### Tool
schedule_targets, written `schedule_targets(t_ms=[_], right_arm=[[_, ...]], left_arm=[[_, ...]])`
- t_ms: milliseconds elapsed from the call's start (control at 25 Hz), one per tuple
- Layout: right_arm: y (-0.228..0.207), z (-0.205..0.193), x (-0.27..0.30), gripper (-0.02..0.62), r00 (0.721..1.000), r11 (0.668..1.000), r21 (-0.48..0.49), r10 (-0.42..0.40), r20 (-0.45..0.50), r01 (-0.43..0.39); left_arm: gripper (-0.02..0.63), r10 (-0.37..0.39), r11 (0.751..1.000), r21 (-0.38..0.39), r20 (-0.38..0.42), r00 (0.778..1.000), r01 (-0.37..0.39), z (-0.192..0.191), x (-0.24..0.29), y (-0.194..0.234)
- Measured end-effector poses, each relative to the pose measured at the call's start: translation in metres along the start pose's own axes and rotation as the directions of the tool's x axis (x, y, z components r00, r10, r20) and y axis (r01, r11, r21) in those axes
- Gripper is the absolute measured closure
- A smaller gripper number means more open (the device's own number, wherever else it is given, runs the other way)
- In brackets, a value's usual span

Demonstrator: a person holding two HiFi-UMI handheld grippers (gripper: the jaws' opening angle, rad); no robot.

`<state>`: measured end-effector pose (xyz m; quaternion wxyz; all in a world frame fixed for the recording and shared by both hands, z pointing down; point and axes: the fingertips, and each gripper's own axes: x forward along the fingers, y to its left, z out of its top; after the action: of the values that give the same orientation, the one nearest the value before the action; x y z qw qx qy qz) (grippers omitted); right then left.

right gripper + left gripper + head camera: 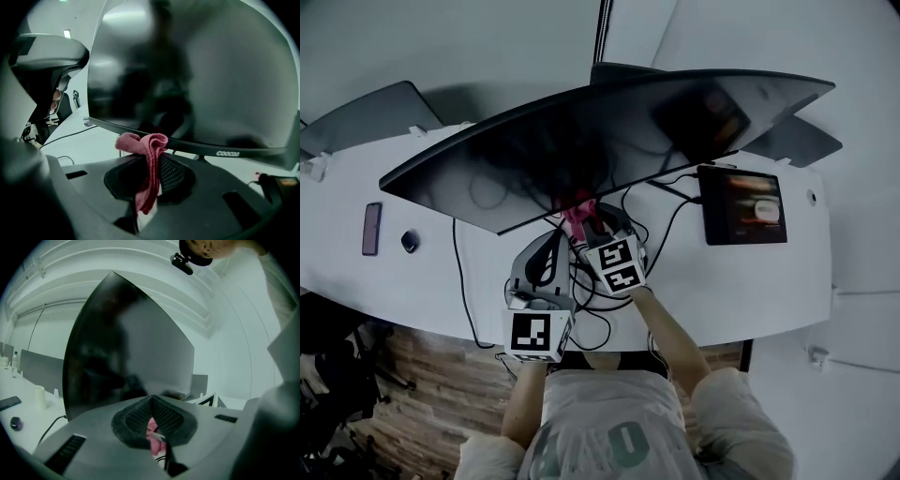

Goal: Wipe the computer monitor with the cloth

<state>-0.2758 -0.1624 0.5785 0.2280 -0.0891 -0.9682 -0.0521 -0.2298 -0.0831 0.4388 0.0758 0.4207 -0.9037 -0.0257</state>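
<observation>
My right tongs (152, 176) are clamped on the pink cloth (146, 143); its bunched fold stands just past the tips, so that fabric and not plastic would meet the glass; the dark monitor (197, 79) fills the space ahead, its lower edge close behind the cloth; whether they touch I cannot tell; my left tongs (151, 414) are closed on nothing, held low beside the right, probably to stay clear.
</observation>
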Motion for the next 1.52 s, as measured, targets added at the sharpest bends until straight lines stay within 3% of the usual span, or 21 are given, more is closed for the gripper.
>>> schedule_targets(t_ms=[320, 680, 1160, 1520], right_arm=[[-0.066, -0.007, -0.018, 0.543, 0.999, 0.998, -0.053, 0.036, 0.019, -0.035], [-0.173, -0.028, -0.046, 0.543, 0.998, 0.998, 0.008, -0.057, 0.031, 0.057], [-0.282, -0.041, -0.077, 0.544, 0.982, 0.982, -0.013, -0.187, 0.016, 0.187], [-0.338, -0.052, -0.092, 0.544, 0.971, 0.971, -0.030, -0.239, -0.001, 0.239]], left_arm=[[0.592, 0.071, 0.997, -0.041, 0.032, 0.997, -0.070, -0.007, 0.039, -0.052], [0.592, 0.073, 0.996, -0.050, 0.029, 0.997, -0.071, -0.016, 0.087, -0.099], [0.592, -0.038, 0.999, -0.014, 0.019, 0.999, 0.038, -0.022, 0.154, -0.167], [0.592, -0.111, 0.994, 0.014, -0.006, 0.994, 0.111, -0.029, 0.186, -0.210]])
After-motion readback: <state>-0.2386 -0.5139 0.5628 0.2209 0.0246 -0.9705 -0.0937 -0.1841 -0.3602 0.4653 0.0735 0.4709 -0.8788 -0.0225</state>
